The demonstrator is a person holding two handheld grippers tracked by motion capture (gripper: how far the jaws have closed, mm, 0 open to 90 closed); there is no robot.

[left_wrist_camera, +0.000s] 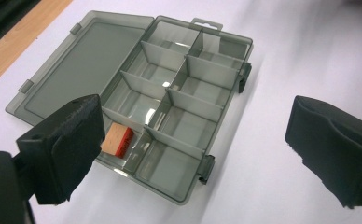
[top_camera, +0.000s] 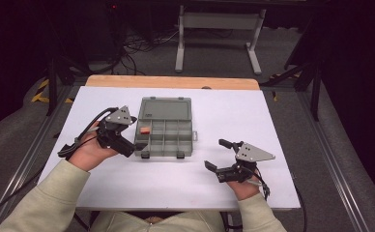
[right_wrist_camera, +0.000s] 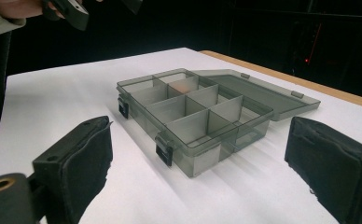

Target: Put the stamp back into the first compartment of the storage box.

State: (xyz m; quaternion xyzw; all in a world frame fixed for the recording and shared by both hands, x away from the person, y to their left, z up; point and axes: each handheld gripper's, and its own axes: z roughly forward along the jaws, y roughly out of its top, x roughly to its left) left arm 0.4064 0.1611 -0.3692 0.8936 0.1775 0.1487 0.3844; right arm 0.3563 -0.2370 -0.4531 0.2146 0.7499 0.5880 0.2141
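step: left gripper (top_camera: 138, 145) clear of the box, jaws released, nothing between | right gripper (top_camera: 218, 154) jaws spread, empty, near desk's front edge | small orange-and-tan block (left_wrist_camera: 117, 140) lies in a left compartment of the smoky transparent plastic organiser box (top_camera: 165, 126), mid-desk | advice: lift straight away, don't nudge the dividers or open lid

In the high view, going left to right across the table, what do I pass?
Left gripper → orange block in the organizer box → the box's right latch edge → right gripper.
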